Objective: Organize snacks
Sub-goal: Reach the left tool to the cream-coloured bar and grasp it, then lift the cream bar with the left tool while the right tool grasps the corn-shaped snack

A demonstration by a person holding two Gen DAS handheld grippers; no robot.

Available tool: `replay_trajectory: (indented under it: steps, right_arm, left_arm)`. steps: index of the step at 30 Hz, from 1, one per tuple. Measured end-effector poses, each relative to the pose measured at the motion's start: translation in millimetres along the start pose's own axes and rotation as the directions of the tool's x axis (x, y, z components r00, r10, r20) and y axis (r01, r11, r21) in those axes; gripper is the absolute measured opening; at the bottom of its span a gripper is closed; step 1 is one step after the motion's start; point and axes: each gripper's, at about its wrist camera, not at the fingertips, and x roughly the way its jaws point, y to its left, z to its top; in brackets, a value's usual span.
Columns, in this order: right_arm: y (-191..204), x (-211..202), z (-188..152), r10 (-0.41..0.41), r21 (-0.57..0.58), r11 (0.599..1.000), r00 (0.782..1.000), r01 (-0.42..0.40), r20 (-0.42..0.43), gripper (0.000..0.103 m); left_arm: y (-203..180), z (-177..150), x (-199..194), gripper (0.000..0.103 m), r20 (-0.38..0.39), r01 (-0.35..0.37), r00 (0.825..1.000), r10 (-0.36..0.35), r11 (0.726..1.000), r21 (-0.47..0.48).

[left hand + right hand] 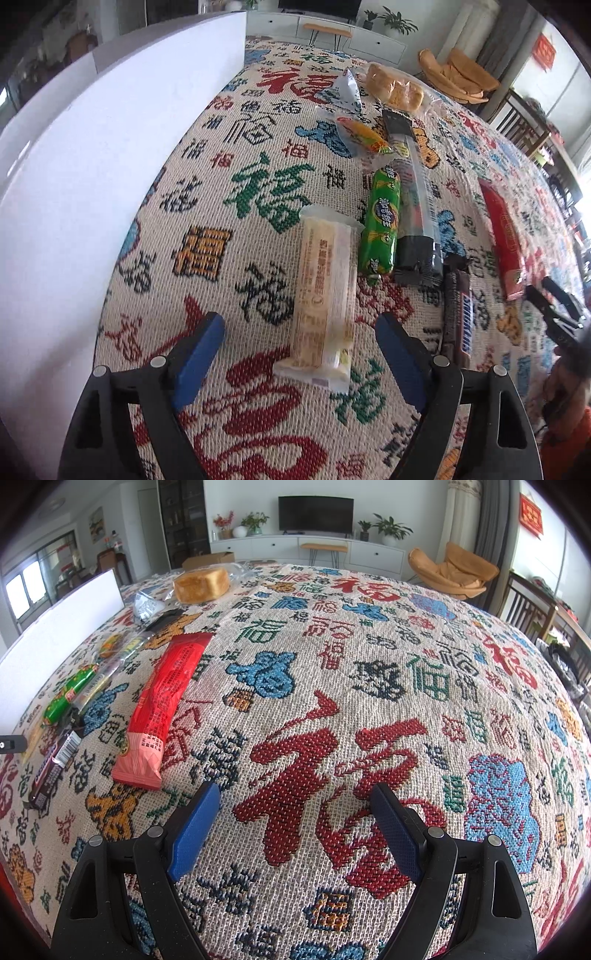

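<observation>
My left gripper (299,328) is open, its blue pads either side of the near end of a pale cream snack bar (325,295) lying on the patterned cloth. Beyond it lie a green sausage pack (380,225), a clear and black pack (417,218), a Snickers bar (458,317), a long red pack (504,236), an orange sweet pack (364,136), a white pouch (343,92) and wrapped bread (397,88). My right gripper (295,812) is open and empty over bare cloth, right of the red pack (166,698) and the Snickers bar (51,768). The right gripper also shows in the left wrist view (554,306).
A white board (110,166) stands upright along the left side of the snacks; it also shows in the right wrist view (62,635). The cloth (369,701) covers the whole table. Chairs and a TV cabinet stand beyond the far edge.
</observation>
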Motion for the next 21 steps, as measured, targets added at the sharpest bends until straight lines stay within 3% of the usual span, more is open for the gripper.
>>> replay_trajectory:
  steps: [1,2,4,5,7,12,14,16,21]
  right_arm:
    - [0,0,0,0.000,0.000,1.000,1.000,0.000,0.000,0.086]
    - [0,0,0,0.000,0.000,1.000,1.000,0.000,0.000,0.086]
    - [0,0,0,0.000,0.000,1.000,1.000,0.000,0.000,0.086]
    - [0,0,0,0.000,0.000,1.000,1.000,0.000,0.000,0.086]
    - [0,0,0,0.000,0.000,1.000,1.000,0.000,0.000,0.086]
    - [0,0,0,0.000,0.000,1.000,1.000,0.000,0.000,0.086]
    - [0,0,0,-0.001,0.000,1.000,1.000,0.001,0.000,0.086]
    - [0,0,0,-0.001,0.000,1.000,1.000,0.001,0.000,0.086]
    - [0,0,0,-0.001,0.000,1.000,1.000,0.001,0.000,0.086]
  left_arm:
    - [-4,1,2,0.082,0.015,-0.021,1.000,0.021,1.000,0.022]
    - [-7,2,3,0.072,0.038,-0.043,0.998,0.042,0.998,0.039]
    - [-11,1,1,0.030,0.077,-0.091,0.993,0.087,0.994,0.059]
    - [-7,0,-2,0.029,0.079,-0.079,0.994,0.075,0.996,0.042]
    - [8,-5,-7,0.029,0.096,-0.047,0.994,0.049,0.998,-0.030]
    - [33,-20,-20,0.033,0.149,-0.051,0.986,0.077,0.984,-0.172]
    - [36,-21,-17,0.051,0.131,-0.076,0.986,0.102,0.979,-0.191]
    - [38,-19,-15,0.068,0.129,-0.056,0.988,0.082,0.979,-0.195]
    - [29,-20,-9,0.081,0.110,-0.087,0.988,0.105,0.983,-0.161]
